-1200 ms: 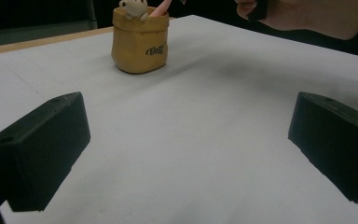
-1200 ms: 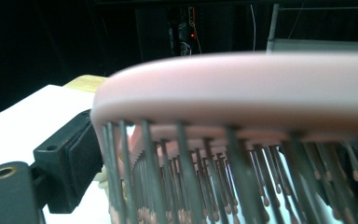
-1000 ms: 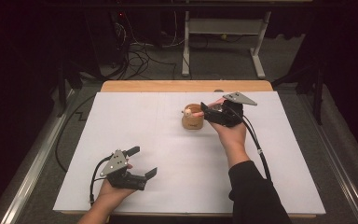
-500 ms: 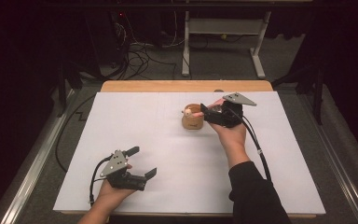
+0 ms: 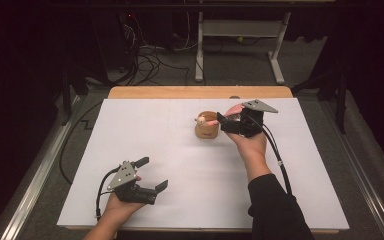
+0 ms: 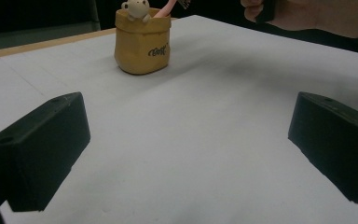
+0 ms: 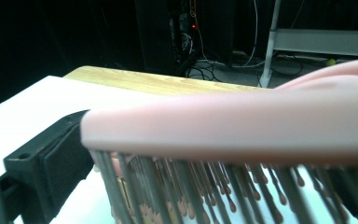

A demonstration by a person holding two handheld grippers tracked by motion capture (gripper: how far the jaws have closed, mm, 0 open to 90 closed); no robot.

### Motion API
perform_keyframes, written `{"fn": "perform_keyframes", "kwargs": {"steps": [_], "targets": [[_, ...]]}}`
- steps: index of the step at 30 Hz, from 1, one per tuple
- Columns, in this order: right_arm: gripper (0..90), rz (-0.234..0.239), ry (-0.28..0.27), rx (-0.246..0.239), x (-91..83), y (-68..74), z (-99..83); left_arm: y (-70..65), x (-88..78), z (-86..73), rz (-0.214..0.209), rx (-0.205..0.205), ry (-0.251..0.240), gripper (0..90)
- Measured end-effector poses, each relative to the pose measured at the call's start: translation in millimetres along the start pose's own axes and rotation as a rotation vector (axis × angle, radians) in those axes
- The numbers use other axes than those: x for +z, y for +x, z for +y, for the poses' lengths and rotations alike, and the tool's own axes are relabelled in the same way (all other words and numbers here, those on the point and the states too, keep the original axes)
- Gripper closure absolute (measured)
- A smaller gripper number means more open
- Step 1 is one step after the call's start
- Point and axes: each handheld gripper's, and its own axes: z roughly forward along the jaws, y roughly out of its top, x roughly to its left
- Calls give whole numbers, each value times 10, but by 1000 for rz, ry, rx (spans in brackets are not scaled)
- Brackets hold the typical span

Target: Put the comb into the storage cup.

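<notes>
The right hand-held gripper (image 5: 221,120) – jaws just eased wider – brackets a pink hairbrush (image 7: 242,126) in the tan cup (image 5: 206,131); the left hand-held gripper (image 5: 153,174), at seven o'clock, gapes empty.

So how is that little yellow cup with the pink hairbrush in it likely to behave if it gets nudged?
The yellow cup looks small and light, so it would probably slide on the smooth white table. With the pink hairbrush leaning out over its rim, it may well tip towards that side. It looks stiff, not floppy.

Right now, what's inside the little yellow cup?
A pink hairbrush leans out of the yellow cup, its handle end inside. A small bear figure peeks over the rim. The cup's bottom is hidden.
</notes>
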Motion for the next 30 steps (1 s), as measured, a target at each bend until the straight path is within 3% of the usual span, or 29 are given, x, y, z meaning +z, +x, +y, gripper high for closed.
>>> {"fn": "perform_keyframes", "kwargs": {"steps": [18,30], "targets": [[2,-7,-11,-21,-170,-62,11,1,18,-2,-4,0,8,0],[2,10,-35,-44,-407,-24,17,8,24,2,-2,-6,8,0]]}}
